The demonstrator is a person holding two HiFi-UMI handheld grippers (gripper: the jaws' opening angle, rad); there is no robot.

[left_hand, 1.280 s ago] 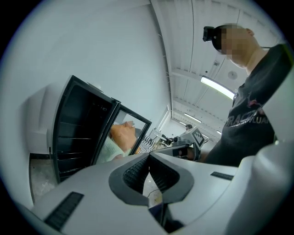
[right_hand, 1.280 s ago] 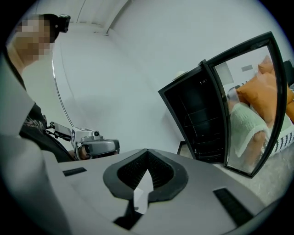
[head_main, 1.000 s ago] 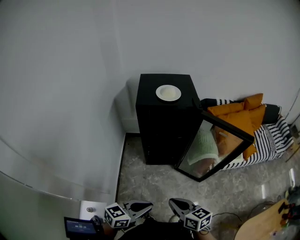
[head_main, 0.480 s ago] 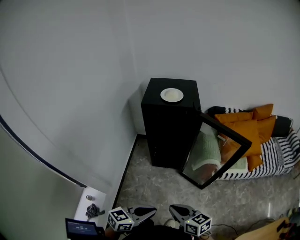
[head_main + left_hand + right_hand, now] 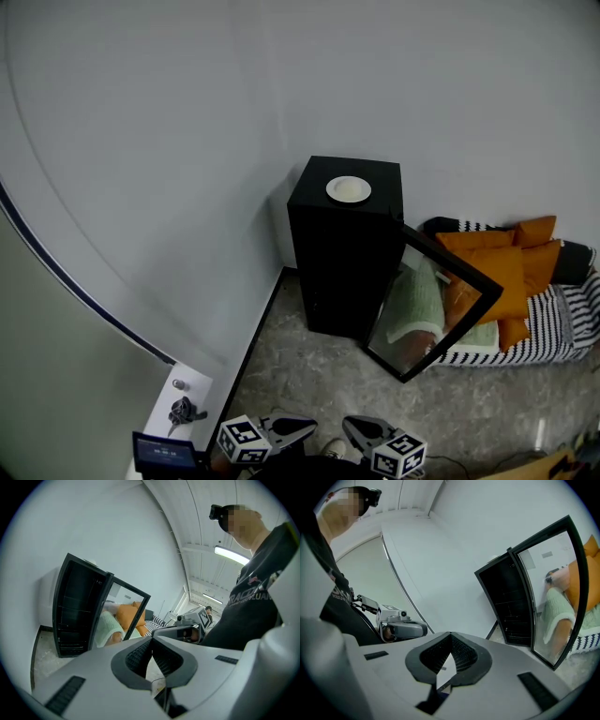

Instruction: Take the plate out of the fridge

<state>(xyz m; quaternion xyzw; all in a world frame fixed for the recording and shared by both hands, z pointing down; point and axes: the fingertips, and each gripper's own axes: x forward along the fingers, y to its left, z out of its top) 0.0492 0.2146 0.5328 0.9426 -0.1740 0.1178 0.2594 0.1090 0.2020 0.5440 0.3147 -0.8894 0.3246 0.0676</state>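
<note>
**Plate on top of the fridge, both grippers closed and empty well short of it**

The black fridge (image 5: 345, 262) stands in the corner with its glass door (image 5: 433, 300) swung open to its right. The small white plate (image 5: 348, 189) is not on a shelf; it sits flat on the fridge's top, near the middle. It looks like a stiff glazed dish: probably light, slick at the rim, and likely to chip or break if dropped. You would best take it by the rim nearest you, one jaw over and one under, and keep it level. Your left gripper (image 5: 313, 427) and right gripper (image 5: 346, 425) are side by side, well apart from the fridge's front. Each has its jaws pressed together at the tips, with nothing between them and touching nothing.
</note>
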